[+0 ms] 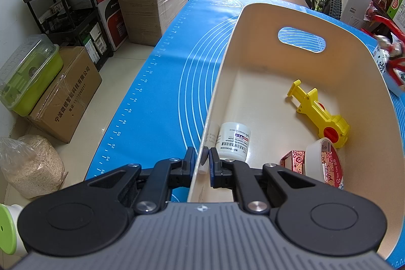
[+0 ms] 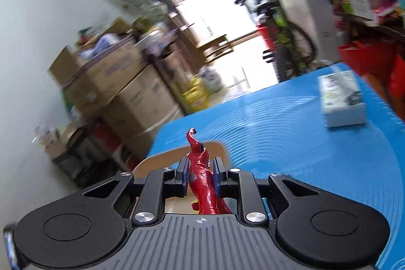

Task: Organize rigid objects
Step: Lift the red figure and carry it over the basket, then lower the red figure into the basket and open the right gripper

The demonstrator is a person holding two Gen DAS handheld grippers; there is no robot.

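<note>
While my left gripper [image 1: 202, 156] pinches the near-left wall of the cream bin [image 1: 253, 19], its two jaws stand almost together with only the thin rim between them, one pad outside and one inside. The bin sits on the blue mat [image 1: 157, 72] that covers the counter, with an oval handle slot in its far wall. Inside it lies a white pill bottle [image 1: 234, 139] on its side just beside my inner jaw, a yellow plastic toy [image 1: 320, 113] with a red round part further right, a white roll of tape [image 1: 322, 163] with red printing near the right wall, and a small red patterned box [image 1: 293, 160] touching the tape.

My right gripper [image 2: 201, 167] is closed tight on a glossy red figurine [image 2: 202, 181], which stands between the pads with a thin curled end sticking up past the fingertips. The right wrist view is blurred, so I cannot tell what the figurine depicts. Below and beyond it the curved cream rim of the bin shows, and beyond that the blue mat. A white carton [image 2: 341, 103] lies on the mat well apart, toward the far right. In the left wrist view a blurred red shape shows at the right edge, beside the bin's right wall.
</note>
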